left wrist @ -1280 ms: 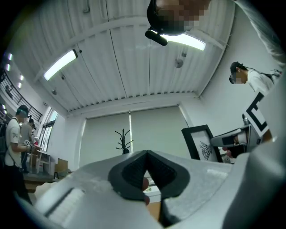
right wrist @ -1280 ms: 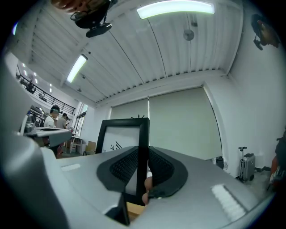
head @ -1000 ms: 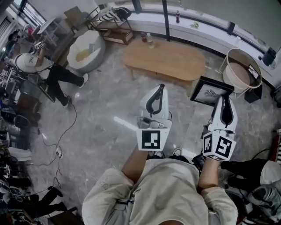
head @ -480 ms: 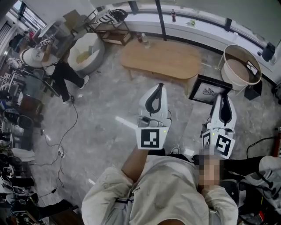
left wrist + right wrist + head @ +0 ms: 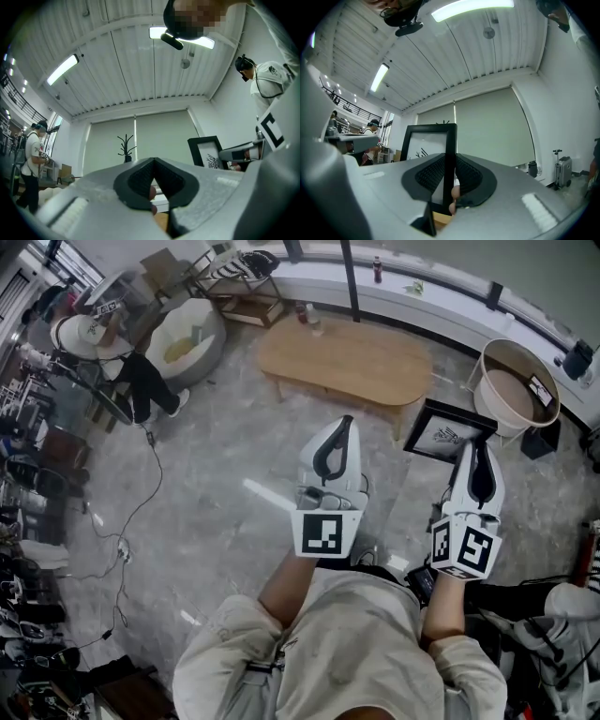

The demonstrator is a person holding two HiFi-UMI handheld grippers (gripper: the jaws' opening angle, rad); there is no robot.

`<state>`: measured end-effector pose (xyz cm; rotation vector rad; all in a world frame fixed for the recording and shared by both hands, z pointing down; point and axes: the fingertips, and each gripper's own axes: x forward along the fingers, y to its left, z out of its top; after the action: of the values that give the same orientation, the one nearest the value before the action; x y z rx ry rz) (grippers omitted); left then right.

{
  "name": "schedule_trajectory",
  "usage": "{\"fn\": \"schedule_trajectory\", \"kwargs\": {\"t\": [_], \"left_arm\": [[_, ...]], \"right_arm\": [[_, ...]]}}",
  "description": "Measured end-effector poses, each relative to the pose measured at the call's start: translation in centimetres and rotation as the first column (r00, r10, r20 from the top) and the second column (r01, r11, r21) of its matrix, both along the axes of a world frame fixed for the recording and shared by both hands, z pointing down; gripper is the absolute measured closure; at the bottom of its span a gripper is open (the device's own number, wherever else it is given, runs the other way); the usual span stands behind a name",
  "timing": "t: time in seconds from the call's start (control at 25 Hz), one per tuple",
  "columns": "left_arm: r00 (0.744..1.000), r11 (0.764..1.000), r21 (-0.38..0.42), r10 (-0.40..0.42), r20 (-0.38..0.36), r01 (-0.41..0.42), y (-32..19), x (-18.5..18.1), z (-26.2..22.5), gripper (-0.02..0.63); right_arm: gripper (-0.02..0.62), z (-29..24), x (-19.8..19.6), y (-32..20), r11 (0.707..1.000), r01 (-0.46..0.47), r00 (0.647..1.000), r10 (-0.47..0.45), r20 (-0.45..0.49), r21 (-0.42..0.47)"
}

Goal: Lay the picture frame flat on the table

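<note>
I am holding the picture frame (image 5: 448,433) in my right tool (image 5: 478,450). Its two jaws are pressing on the frame's black side rail, one on the front and one on the back. In the right gripper view the frame is standing upright between the pads, with its white print facing away to the left. My left tool (image 5: 338,430) is hovering beside it with its tips meeting, and nothing is sitting between them.

In the head view the frame is hanging above the grey floor (image 5: 216,456), off the right end of the oval wooden desk (image 5: 366,367) and not touching it. It is sitting between that desk and a round white tub (image 5: 487,390).

The tub is showing a brownish inside. A small dark-edged card (image 5: 540,390) is lying near its right rim, though I cannot tell whether it is resting inside or on the edge.

Well apart to the left, a white rounded shell (image 5: 212,326) is holding something yellowish (image 5: 178,352); I cannot tell whether it is a seat or a bin.

Two small bottles (image 5: 310,318) are standing at the desk's far left end.
</note>
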<state>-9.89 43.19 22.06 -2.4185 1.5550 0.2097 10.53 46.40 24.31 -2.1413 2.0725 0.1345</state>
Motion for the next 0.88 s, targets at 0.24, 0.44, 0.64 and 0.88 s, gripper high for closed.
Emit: {"fn": "schedule_trajectory", "kwargs": {"t": [0.24,0.44,0.64,0.88], "left_arm": [[1.0,1.0,-0.018,-0.013,-0.01,0.013,0.0,0.0,0.8,0.601],[1.0,1.0,-0.019,-0.005,-0.012,0.004,-0.9,-0.4,0.8,0.601],[1.0,1.0,-0.021,-0.016,-0.026,0.015,-2.1,-1.2,0.6,0.601],[0.999,0.999,-0.029,-0.015,-0.037,0.014,-4.2,-1.6,1.0,0.601]], "right_arm": [[0.525,0.6,0.2,-0.2,1.0,0.006,1.0,-0.006,-0.004,-0.007],[0.525,0.7,-0.5,-1.4,1.0,0.011,1.0,-0.011,-0.008,-0.014],[0.525,0.3,-1.1,-2.8,1.0,0.014,1.0,-0.014,-0.024,-0.007],[0.525,0.5,-1.3,-4.8,1.0,0.011,0.999,-0.012,-0.037,-0.014]]}}
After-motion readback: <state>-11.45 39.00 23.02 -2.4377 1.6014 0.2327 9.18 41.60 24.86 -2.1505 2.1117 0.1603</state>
